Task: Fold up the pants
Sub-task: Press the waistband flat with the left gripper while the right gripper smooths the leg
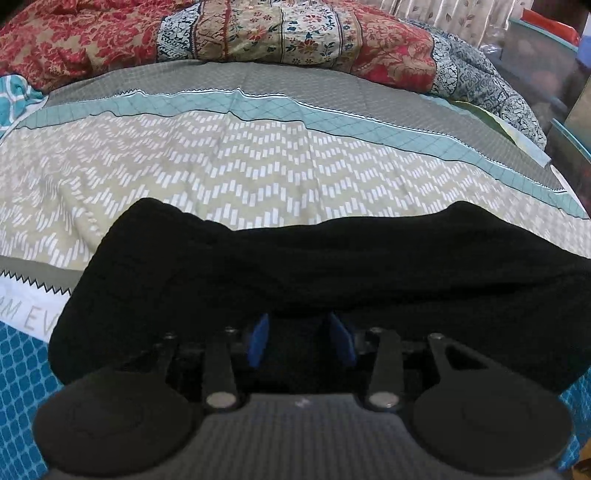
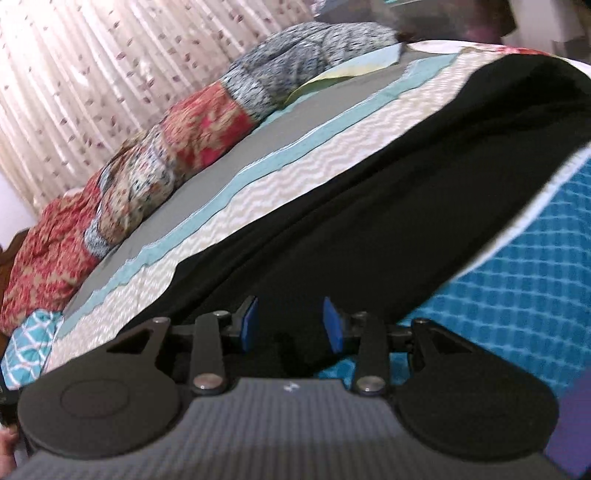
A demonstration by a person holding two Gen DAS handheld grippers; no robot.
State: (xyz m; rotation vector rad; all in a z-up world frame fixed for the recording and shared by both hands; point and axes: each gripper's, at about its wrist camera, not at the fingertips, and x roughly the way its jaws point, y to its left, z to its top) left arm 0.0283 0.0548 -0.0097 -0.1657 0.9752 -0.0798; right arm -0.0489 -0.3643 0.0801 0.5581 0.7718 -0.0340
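Observation:
Black pants (image 1: 314, 266) lie along the near edge of the bed, spread from side to side. In the left wrist view my left gripper (image 1: 301, 338) is open, and its blue pads (image 1: 258, 343) stand on either side of the near edge of the black cloth. In the right wrist view the pants (image 2: 406, 192) run as a long dark band away to the upper right. My right gripper (image 2: 291, 325) is open at the near end of the pants, with its blue pads (image 2: 332, 325) apart and black cloth between them.
The bedsheet (image 1: 240, 162) has beige zigzag, teal and grey bands. A crumpled red floral quilt (image 1: 221, 33) lies along the far side of the bed. A curtain (image 2: 92, 74) hangs behind the bed. The blue patterned sheet (image 2: 517, 295) drapes over the bed's near edge.

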